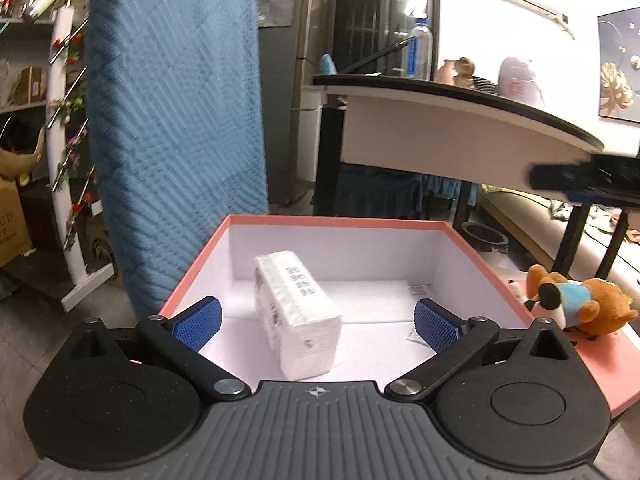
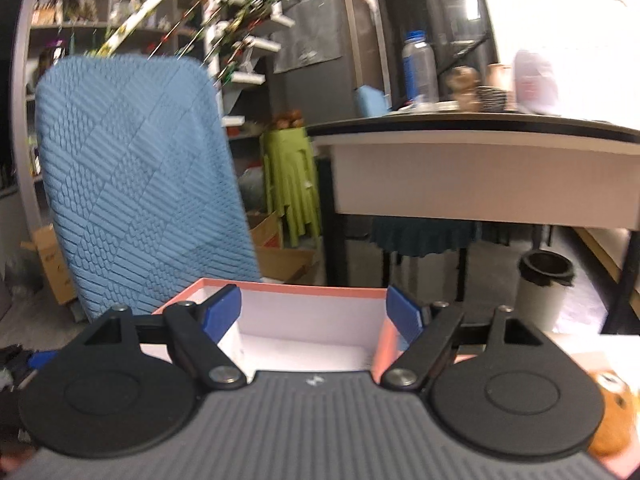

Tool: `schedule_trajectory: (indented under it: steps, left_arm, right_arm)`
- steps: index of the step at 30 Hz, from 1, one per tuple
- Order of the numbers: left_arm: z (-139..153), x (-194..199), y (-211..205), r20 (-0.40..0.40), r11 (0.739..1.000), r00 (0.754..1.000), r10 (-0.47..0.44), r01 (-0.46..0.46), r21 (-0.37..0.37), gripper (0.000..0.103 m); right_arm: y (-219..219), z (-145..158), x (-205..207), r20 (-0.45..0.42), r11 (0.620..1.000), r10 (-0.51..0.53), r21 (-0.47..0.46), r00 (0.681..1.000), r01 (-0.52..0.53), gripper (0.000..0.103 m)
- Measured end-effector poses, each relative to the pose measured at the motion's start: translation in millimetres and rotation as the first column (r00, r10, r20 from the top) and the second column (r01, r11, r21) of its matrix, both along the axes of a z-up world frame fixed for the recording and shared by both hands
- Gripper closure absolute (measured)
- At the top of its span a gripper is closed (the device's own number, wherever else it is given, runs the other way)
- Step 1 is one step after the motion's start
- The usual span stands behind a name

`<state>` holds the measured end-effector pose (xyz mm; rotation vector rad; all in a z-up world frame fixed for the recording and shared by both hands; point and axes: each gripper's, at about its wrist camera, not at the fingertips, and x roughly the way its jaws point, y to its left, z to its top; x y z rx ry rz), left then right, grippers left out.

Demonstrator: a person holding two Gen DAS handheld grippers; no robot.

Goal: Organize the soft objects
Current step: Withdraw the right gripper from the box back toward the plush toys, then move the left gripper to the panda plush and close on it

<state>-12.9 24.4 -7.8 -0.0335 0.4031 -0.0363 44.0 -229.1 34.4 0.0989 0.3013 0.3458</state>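
A pink box (image 1: 200, 264) with a white inside stands open in front of me. A white wrapped tissue pack (image 1: 298, 312) lies tilted on its floor. My left gripper (image 1: 318, 322) hangs over the box's near edge, open, its blue pads on either side of the pack and apart from it. An orange plush bear (image 1: 576, 300) in a blue shirt lies on the pink lid (image 1: 608, 368) right of the box. My right gripper (image 2: 314, 314) is open and holds nothing, just before the same pink box (image 2: 280, 286). The orange plush bear (image 2: 612, 412) shows at the lower right edge.
A blue quilted chair back (image 1: 172, 128) rises right behind the box. A table (image 1: 460, 120) with a water bottle (image 1: 420, 46) juts out at the right. A white ladder shelf (image 1: 66, 152) stands left, and a black bin (image 2: 544, 280) sits under the table.
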Motion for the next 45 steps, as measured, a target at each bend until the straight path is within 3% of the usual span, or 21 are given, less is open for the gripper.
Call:
schedule_trajectory:
  steps: [9, 18, 25, 35, 45]
  left_arm:
    - [-0.7, 4.7, -34.0, 0.033, 0.998, 0.998, -0.06, 0.059, 0.032, 0.0]
    - [-2.9, 3.2, -56.9, 0.062, 0.995, 0.994, -0.094, 0.091, 0.051, 0.0]
    - [-5.5, 6.7, -64.2, 0.05, 0.994, 0.994, -0.101, 0.098, 0.046, 0.0]
    - [-9.5, 7.4, -74.7, 0.043, 0.991, 0.992, -0.115, 0.112, 0.072, 0.0]
    - [-13.1, 4.2, -103.6, 0.059, 0.967, 0.98, -0.189, 0.176, 0.182, 0.0]
  right_arm:
    - [-80.0, -34.0, -61.1, 0.049, 0.994, -0.1, 0.039, 0.994, 0.098, 0.022]
    - [-118.4, -66.5, -94.1, 0.044, 0.984, -0.173, 0.058, 0.984, 0.17, 0.01]
    - [-125.8, -83.3, -100.4, 0.0, 0.983, -0.179, 0.035, 0.984, 0.179, 0.0]
    - [-134.6, -86.8, -104.5, 0.01, 0.976, -0.211, 0.05, 0.977, 0.21, 0.0]
    - [-142.0, -78.2, -108.4, 0.044, 0.957, -0.278, 0.1, 0.96, 0.272, 0.0]
